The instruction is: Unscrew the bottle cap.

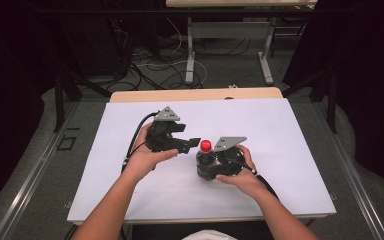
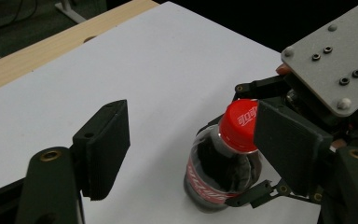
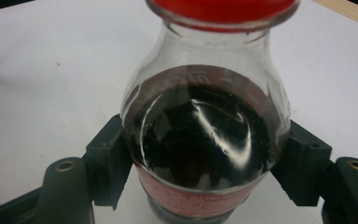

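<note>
Right gripper (image 1: 219,167): my fingers (image 3: 109,165) are clamped on the lower body of the cola bottle (image 3: 205,140), which stands upright on the white worktop (image 1: 280,150), near centre. Left gripper (image 2: 191,154): fingers (image 2: 103,147) spread, holding nothing, one pad beside the red cap (image 2: 240,123); contact there looks likely, but I cannot confirm it. Risk, as I judge it: if I close on the cap off-centre, the smooth round body could twist or slip in the right grasp and tip the bottle.
</note>
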Available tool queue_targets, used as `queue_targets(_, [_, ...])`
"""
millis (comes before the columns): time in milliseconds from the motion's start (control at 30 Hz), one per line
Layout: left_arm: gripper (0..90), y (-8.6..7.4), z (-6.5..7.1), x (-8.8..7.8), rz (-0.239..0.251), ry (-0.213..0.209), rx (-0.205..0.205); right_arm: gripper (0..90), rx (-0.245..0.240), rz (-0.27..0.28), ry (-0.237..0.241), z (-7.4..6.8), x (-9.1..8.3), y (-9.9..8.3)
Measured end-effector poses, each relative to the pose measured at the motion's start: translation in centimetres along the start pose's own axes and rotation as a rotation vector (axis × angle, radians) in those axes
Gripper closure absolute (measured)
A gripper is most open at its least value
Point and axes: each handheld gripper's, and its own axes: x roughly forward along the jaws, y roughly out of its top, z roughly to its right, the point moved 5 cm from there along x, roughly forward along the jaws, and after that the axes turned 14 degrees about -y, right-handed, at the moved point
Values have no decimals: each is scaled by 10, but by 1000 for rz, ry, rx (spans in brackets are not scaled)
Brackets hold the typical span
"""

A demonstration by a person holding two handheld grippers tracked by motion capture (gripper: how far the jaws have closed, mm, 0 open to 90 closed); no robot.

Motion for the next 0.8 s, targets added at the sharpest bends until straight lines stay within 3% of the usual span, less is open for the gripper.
queue_targets(67, [280, 1, 0, 1, 0, 3, 17, 293, 8, 4, 1, -1, 1, 0])
queue_targets(133, [287, 3, 2, 4, -2, -8, 7, 294, 8, 8, 7, -2, 1, 0])
queue_targets(367, [340, 6, 11, 13, -33, -107, 3, 294, 10, 10, 27, -5, 1, 0])
queue_targets(633, [430, 6, 15, 22, -88, -163, 24, 294, 6, 21, 68, -8, 0, 1])
queue_targets(800, [511, 4, 16, 28, -115, -154, 51, 294, 3, 29, 74, -9, -1, 2])
